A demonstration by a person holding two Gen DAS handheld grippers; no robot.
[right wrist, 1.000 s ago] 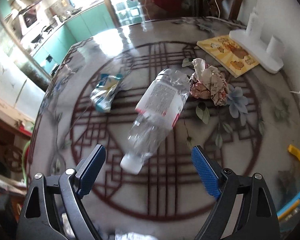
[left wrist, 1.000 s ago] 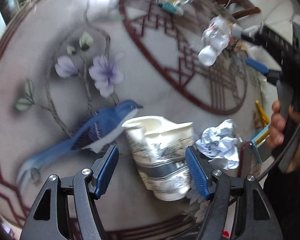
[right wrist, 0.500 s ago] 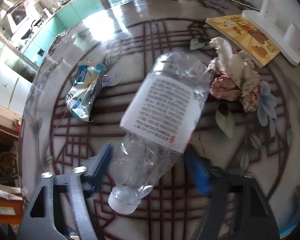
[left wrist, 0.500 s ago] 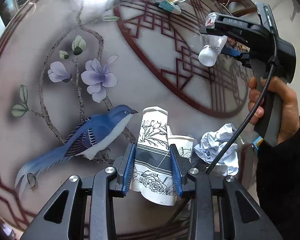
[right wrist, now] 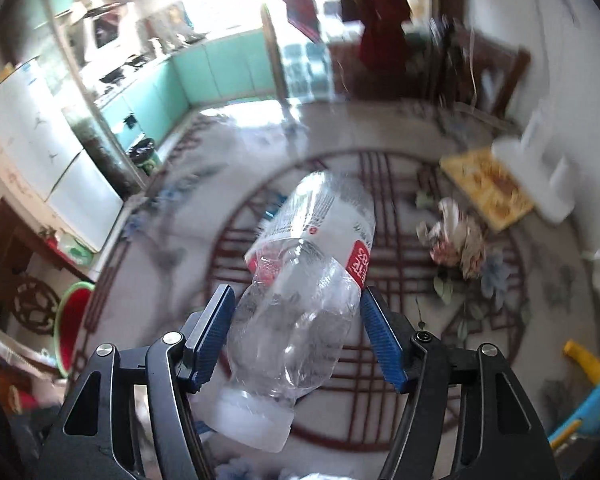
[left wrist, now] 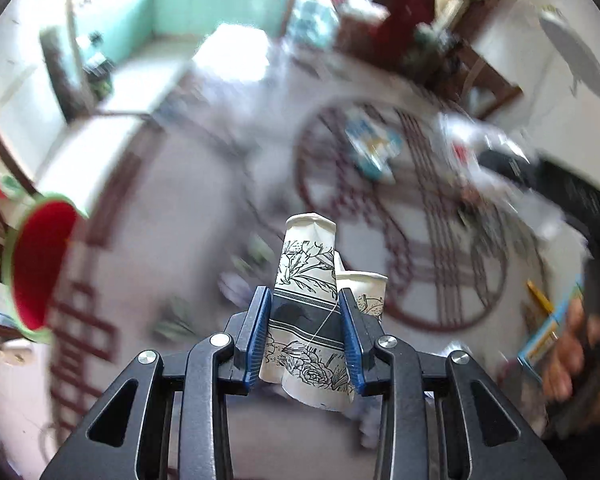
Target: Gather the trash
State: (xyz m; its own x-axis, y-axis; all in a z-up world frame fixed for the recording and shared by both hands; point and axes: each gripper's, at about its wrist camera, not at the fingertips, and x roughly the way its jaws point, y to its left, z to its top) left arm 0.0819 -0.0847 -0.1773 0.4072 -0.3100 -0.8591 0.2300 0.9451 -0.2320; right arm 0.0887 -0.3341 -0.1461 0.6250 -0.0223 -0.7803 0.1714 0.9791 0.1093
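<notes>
A crushed white paper cup (left wrist: 306,264) with black flower drawings is held off the round patterned table (left wrist: 172,220), and my left gripper (left wrist: 303,296) is shut on its middle. In the right wrist view a crumpled clear plastic bottle (right wrist: 320,216) with a red and white label hangs cap-down above the table. My right gripper (right wrist: 296,300) has both blue pads pressed on its lower body, and its jaws are still closing a little. The left wrist view is blurred, with a hand (left wrist: 572,352) at the right edge.
A red basin with a green rim (left wrist: 40,268) sits beyond the table's left edge. On the table lie a blue snack wrapper (left wrist: 374,144), crumpled patterned paper (right wrist: 456,240), a yellow book (right wrist: 488,184) and a white stand (right wrist: 540,160). Chairs stand behind the table.
Both grippers shut on their items, the left on the cup and the right on the bottle, then lifted them off the table. Both views now tilt up toward the room.
</notes>
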